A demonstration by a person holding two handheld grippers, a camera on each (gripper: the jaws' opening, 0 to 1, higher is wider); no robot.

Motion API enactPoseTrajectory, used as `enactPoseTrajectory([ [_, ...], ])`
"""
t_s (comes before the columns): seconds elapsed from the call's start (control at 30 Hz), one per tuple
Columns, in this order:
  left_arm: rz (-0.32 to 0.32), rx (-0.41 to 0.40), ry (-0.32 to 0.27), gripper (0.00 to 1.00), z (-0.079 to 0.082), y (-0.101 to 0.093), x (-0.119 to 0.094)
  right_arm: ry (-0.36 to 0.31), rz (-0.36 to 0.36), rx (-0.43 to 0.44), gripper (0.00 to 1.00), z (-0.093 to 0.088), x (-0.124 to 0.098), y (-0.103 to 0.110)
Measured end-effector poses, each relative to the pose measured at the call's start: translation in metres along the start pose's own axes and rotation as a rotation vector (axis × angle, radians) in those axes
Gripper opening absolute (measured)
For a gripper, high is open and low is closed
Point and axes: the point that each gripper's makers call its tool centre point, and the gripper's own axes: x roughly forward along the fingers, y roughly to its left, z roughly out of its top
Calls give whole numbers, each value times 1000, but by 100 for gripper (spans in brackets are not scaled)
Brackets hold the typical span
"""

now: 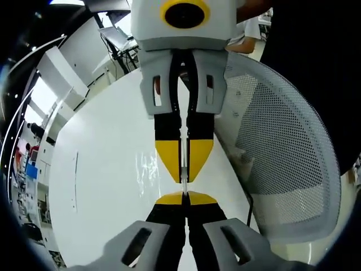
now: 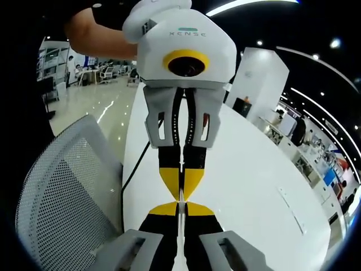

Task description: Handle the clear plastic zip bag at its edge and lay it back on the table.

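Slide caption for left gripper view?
Left gripper and right gripper, tip to tip, pinch clear zip bag over white table.

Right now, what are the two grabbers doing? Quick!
Left gripper: shut on the clear plastic zip bag's edge.
Right gripper: shut on the same bag edge, tip to tip with the left.

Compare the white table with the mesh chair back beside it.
The table is smooth, glossy white; the chair back is grey perforated mesh in a pale frame. The table lies flat; the chair back stands curved beside it. The clear plastic zip bag, pinched between the left gripper and right gripper, shows against the table, not the chair back. Both are pale.
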Motion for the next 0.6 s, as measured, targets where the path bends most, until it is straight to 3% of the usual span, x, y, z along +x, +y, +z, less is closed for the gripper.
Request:
enactPoseTrajectory([
  [0.6, -7, 0, 10, 0, -3, -1, -1, 4, -2, 4, 0, -2, -1, 0],
])
